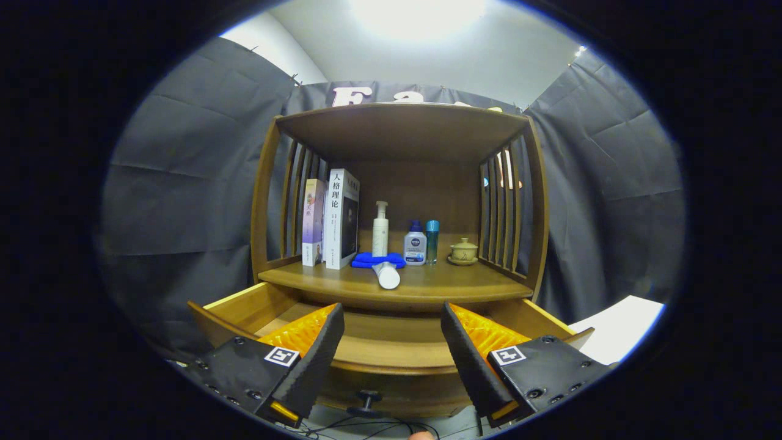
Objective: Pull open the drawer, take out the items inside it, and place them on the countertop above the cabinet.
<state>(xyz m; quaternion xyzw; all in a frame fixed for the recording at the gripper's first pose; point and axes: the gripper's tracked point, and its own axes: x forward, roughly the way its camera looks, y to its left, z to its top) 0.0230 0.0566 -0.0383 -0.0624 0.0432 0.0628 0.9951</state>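
**Drawer pulled out, gripper spread wide above it**

Nearest the lens, the gripper (392,357) has its two fingers splayed wide apart with nothing between them, low in the frame over the front of the open drawer (391,357). Below them, at the bottom centre, sits the drawer's dark knob (366,400). What the drawer holds cannot be made out (the fingers cover much of its inside).

Above the drawer runs the wooden countertop (464,282) of the cabinet (403,131), at the middle of the frame. Reading left to right along it: two books (330,220) stand upright against the slatted left side; a blue cloth (376,260) lies folded, with a white tube (387,275) lying on its side just in front of it, cap toward the camera; a white pump bottle (380,231) stands behind the cloth; a squat bottle with a blue cap (415,244) and a slim teal bottle (432,241) stand just beside each other; a small lidded ceramic cup (464,251) on its saucer sits near the right slats.
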